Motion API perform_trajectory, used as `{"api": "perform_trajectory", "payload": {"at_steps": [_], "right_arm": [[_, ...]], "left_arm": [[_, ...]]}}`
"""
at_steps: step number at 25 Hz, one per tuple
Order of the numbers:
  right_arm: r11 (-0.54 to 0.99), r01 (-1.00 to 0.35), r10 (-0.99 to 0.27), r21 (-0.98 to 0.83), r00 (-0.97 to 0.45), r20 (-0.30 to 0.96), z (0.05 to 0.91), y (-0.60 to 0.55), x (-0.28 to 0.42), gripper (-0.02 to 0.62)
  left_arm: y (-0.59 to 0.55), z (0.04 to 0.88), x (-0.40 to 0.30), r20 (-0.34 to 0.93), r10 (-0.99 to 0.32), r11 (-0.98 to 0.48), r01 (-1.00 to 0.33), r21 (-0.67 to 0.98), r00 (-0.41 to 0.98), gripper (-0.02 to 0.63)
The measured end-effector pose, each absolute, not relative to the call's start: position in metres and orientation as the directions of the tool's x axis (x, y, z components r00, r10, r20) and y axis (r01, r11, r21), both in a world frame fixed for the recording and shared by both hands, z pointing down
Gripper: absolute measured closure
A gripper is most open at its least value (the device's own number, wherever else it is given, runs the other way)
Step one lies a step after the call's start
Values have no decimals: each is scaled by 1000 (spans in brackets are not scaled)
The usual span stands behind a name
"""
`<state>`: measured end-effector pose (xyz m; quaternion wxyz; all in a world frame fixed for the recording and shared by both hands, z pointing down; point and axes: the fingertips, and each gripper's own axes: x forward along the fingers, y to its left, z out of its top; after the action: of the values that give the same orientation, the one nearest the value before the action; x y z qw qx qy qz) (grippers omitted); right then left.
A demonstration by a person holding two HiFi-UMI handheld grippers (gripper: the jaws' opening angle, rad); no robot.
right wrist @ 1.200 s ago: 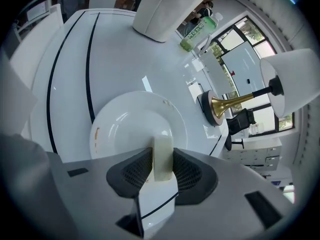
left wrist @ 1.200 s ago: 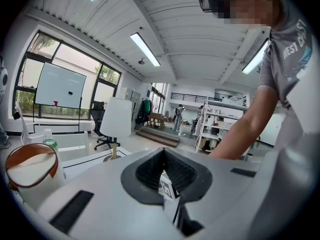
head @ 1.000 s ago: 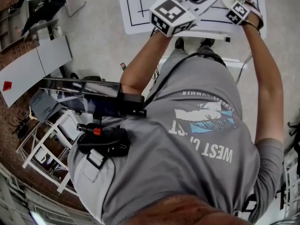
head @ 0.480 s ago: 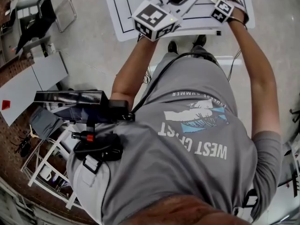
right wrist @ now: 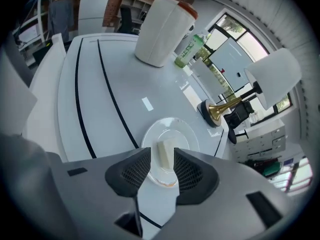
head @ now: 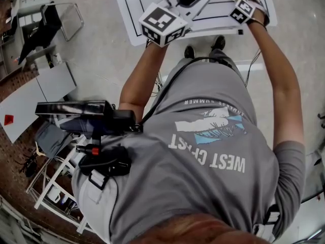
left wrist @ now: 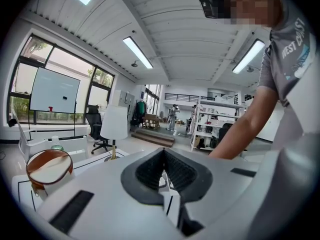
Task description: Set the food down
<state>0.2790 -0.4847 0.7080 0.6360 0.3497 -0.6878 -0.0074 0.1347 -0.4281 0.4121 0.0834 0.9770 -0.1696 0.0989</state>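
1. Right gripper (right wrist: 161, 153): the jaws stand apart and have just been opening. The food lies between them, and no pad is seen pressing on it, so there is no grip. The gripper points steeply down at the plate
2. Left gripper (left wrist: 163, 151): the jaws are brought together with nothing between them. In the head view it is held out to the left of the plate, apart from it
3. Food (right wrist: 165, 155): one pale rectangular block, set on the plate near its centre
4. Plate (right wrist: 186, 133): round and pale, lying flat on the white table (right wrist: 100, 89). A black line marked on the table runs up to the plate's left rim
5. Lamp (right wrist: 272, 76): it stands to the right of the plate, near it but not touching, with a brass foot and a white shade
6. White canister (right wrist: 162, 29): it has an orange-red lid and stands upright, well beyond the plate on the far part of the table
7. Green bottle (right wrist: 189, 48): it stands beyond the plate, just beside the canister on its right
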Motion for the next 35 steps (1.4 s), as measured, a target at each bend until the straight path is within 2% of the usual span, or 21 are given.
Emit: {"api": "perform_trajectory", "payload": {"at_steps": [3, 6, 8, 11, 18, 26, 35], "right_arm": [[671, -608, -526, 425, 14, 850, 682, -485, 272, 469], [589, -741, -551, 321, -78, 831, 651, -484, 257, 478], [543, -815, -570, 200, -183, 801, 634, -478, 240, 576], [483, -875, -660, 34, -338, 671, 581, -468, 214, 588], [382, -917, -818, -110, -391, 422, 460, -428, 202, 588], [425, -898, -898, -115, -435, 74, 304, -333, 175, 588], [423, -906, -905, -25, -421, -63, 226, -213, 190, 588]], "left_arm": [[-425, 404, 126, 208, -301, -937, -329, 119, 931, 598], [-425, 398, 120, 199, -287, -943, -313, 113, 937, 598], [-421, 398, 117, 192, -275, -948, -299, 106, 942, 598], [-406, 395, 112, 178, -256, -957, -276, 95, 950, 598], [-388, 365, 95, 127, -220, -970, -230, 73, 967, 598], [-357, 306, 84, 12, -167, -985, -168, 31, 986, 599], [-290, 255, 97, -66, -158, -986, -161, -37, 985, 598]]}}
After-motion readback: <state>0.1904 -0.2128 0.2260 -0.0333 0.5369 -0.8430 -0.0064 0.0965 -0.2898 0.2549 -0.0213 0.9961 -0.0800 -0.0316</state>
